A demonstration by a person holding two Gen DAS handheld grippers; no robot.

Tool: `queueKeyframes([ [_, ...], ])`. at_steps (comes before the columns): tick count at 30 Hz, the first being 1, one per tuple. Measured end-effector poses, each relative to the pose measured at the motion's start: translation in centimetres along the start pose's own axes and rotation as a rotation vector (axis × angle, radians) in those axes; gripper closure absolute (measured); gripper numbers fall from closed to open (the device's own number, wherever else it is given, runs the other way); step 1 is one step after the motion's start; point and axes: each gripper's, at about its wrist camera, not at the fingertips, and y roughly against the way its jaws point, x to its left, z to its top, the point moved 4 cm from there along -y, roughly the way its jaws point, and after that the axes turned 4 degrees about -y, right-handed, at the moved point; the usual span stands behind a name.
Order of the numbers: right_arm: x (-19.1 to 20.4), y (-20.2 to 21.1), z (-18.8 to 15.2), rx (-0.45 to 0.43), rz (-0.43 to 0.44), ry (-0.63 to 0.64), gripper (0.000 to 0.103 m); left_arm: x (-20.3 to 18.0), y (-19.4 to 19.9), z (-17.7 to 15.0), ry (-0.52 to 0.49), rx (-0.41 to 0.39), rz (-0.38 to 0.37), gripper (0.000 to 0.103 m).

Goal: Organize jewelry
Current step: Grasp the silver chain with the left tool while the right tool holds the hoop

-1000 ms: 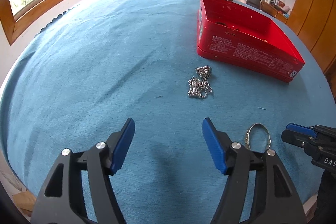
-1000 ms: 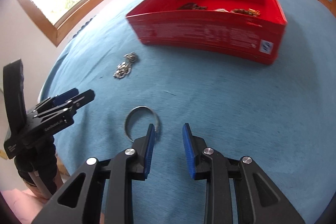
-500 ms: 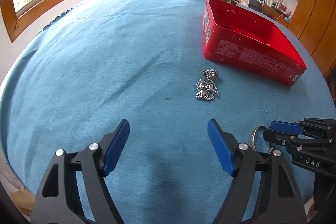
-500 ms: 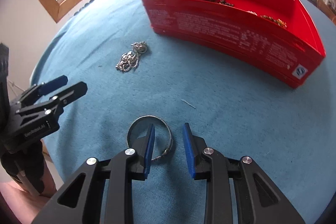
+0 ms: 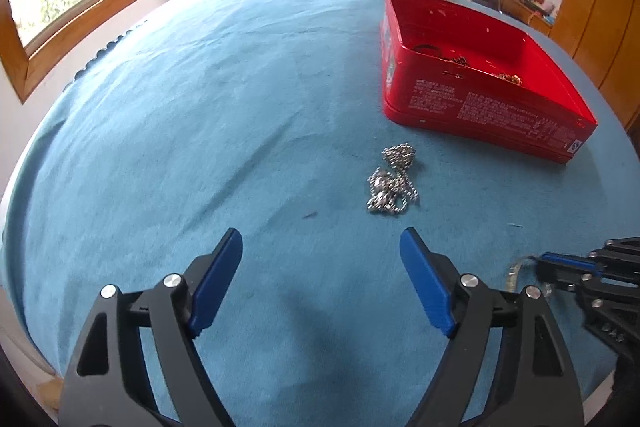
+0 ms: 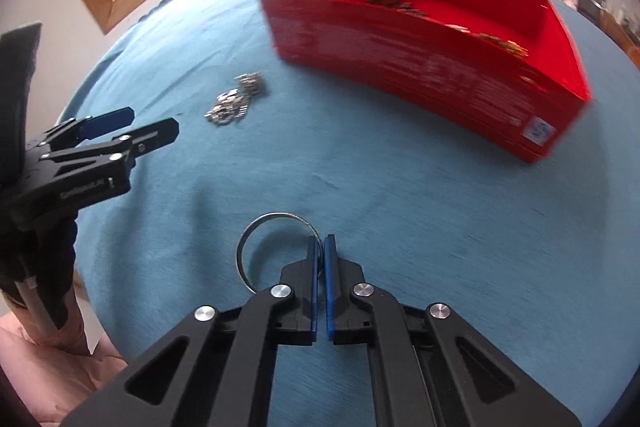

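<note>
The right hand-held gripper [image 6: 320, 247] has just closed on the silver bangle [image 6: 256, 231], which lay between parted fingers a moment ago; it can now go to the red tin [image 6: 460, 75]. The left hand-held gripper [image 5: 320, 259] stays wide open, empty, short of the chain heap [image 5: 392, 181] on the blue bed [image 5: 220, 107]

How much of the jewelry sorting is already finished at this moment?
Done: a few pieces lie in the red box. In hand: the right gripper is shut on the bangle. Left: the chain on the cloth, in front of the open left gripper.
</note>
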Motion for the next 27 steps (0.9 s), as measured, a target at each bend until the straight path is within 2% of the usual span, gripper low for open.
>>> queueKeyframes([
  [5,-3.3,1.4,-0.7,-0.022,-0.037,-0.07,0.101,-0.8,-1.5,1.5,-0.025,0.018,0.017,0.022],
  [10,-5.9,2.7,-1.3,-0.046,-0.05,-0.114,0.101,-2.0,-2.7,2.7,-0.049,0.04,-0.016,0.022],
  [17,-6.3,3.1,-1.3,-0.056,-0.037,-0.135,0.1,-3.6,-5.5,4.2,-0.058,0.123,-0.068,0.023],
  [20,-6.5,2.6,-1.1,-0.049,-0.028,-0.146,0.1,-4.2,-5.7,4.7,-0.071,0.115,-0.078,0.043],
  [21,-6.7,2.4,-1.2,-0.043,-0.025,-0.154,0.1,-4.3,-5.6,4.8,-0.072,0.117,-0.091,0.055],
  [24,-7.0,1.8,-1.3,-0.031,-0.017,-0.173,0.1,-4.4,-5.5,4.9,-0.066,0.123,-0.114,0.08],
  [25,-7.1,1.8,-1.4,-0.03,-0.012,-0.178,0.1,-4.2,-5.5,4.8,-0.06,0.122,-0.116,0.086],
  [27,-7.2,1.9,-1.3,-0.031,-0.013,-0.183,0.1,-4.0,-5.2,4.6,-0.044,0.122,-0.136,0.089],
])
